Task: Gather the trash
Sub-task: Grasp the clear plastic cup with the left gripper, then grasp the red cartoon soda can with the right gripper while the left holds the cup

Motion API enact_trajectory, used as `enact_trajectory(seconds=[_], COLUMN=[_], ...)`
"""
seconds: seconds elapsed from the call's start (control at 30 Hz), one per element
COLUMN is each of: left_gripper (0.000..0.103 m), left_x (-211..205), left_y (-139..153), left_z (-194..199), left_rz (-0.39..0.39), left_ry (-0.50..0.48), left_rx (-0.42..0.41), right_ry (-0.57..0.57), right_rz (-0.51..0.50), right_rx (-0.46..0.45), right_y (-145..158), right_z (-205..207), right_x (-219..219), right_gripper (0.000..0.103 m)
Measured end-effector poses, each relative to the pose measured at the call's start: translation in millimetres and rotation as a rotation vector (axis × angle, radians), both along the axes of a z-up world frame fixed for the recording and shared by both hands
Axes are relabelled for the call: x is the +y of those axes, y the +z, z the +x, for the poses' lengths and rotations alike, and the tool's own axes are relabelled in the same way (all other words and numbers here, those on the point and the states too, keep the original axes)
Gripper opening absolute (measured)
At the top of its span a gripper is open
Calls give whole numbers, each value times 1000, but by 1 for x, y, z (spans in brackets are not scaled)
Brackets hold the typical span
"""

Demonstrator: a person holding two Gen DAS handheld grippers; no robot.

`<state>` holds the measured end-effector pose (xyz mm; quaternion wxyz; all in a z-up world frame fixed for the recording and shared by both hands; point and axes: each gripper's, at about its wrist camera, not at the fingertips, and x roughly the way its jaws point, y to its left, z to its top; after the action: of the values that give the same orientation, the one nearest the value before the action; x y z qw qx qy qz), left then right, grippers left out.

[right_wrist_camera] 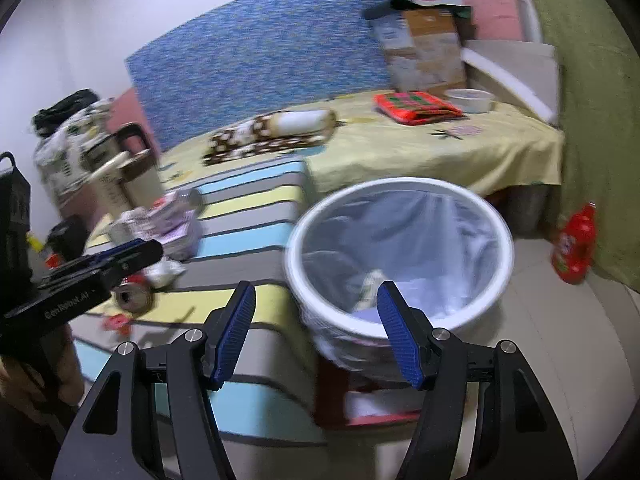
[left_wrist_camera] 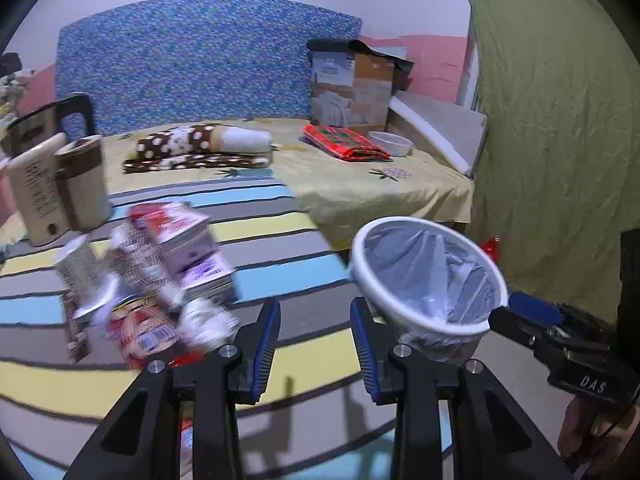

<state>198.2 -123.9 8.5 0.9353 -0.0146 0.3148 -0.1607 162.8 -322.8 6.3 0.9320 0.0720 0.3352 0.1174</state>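
A pile of trash (left_wrist_camera: 152,276) (cartons, wrappers, crumpled paper) lies on the striped mattress (left_wrist_camera: 280,276); it also shows in the right wrist view (right_wrist_camera: 168,232), with a can (right_wrist_camera: 130,298) beside it. A white bin (left_wrist_camera: 428,280) with a clear liner stands right of the mattress; in the right wrist view the bin (right_wrist_camera: 400,248) holds some trash. My left gripper (left_wrist_camera: 316,308) is open and empty, between the pile and the bin. My right gripper (right_wrist_camera: 316,292) is open and empty, just before the bin's near rim. Each gripper shows in the other's view: the right one (left_wrist_camera: 520,312), the left one (right_wrist_camera: 132,252).
A kettle and bottle (left_wrist_camera: 60,184) stand at the mattress's left. A bed with yellow sheet (left_wrist_camera: 360,184) holds a spotted roll, red packet, white bowl (left_wrist_camera: 390,143) and cardboard box. A red bottle (right_wrist_camera: 574,244) stands on the floor by the green curtain (left_wrist_camera: 560,120).
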Motion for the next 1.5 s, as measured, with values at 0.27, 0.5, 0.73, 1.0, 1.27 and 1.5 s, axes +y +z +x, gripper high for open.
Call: enact_trajectory(seconds=[0.27, 0.5, 0.73, 1.0, 1.27, 1.5], left_gripper=[36, 38, 55, 56, 52, 28], left_x=[49, 86, 104, 98, 83, 84], left_y=[-3, -14, -32, -49, -63, -65], left_z=[-30, -38, -45, -39, -34, -36], left_rz=[40, 41, 26, 26, 86, 90], left_ry=[60, 102, 89, 27, -6, 4], left_rx=[-14, 10, 43, 93, 118, 126], right_ry=[92, 158, 203, 192, 199, 215], right_rz=[25, 22, 3, -10, -19, -19], right_rx=[-8, 9, 25, 18, 23, 19], right_y=[-4, -11, -12, -11, -11, -10], right_z=[2, 0, -1, -2, -2, -3], right_x=[33, 62, 81, 88, 92, 99], right_gripper=[65, 65, 65, 65, 65, 65])
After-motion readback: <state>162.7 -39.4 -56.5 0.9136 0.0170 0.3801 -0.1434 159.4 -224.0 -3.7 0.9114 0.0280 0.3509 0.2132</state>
